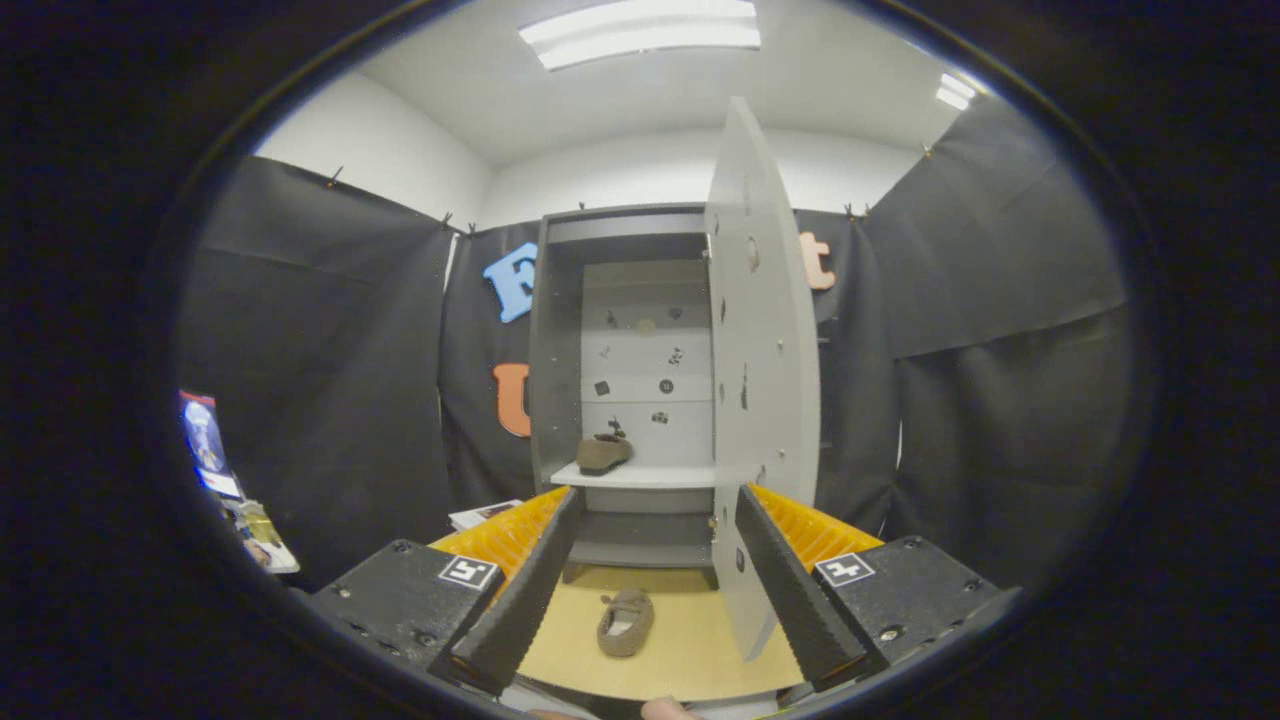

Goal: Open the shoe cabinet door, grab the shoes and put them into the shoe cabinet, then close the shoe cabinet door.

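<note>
I read the cabinet (640, 400) door (765, 380) as open. One shoe (603, 453) on its shelf; second shoe (626, 622) on floor before cabinet. Gripper (655, 500) spread wide, empty. Left: stow, close.

Shoe cabinet (640, 400) beyond the spread tool (655, 590), door (765, 380) open at right, one shoe (603, 453) on its shelf (640, 476), another shoe (626, 622) on the worktop (690, 650) (between the fingers).

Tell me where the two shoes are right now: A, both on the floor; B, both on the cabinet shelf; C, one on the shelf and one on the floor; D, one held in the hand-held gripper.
C: one shoe sits on the cabinet shelf, the other shoe lies on the floor between the open hand-held gripper fingers.
</note>
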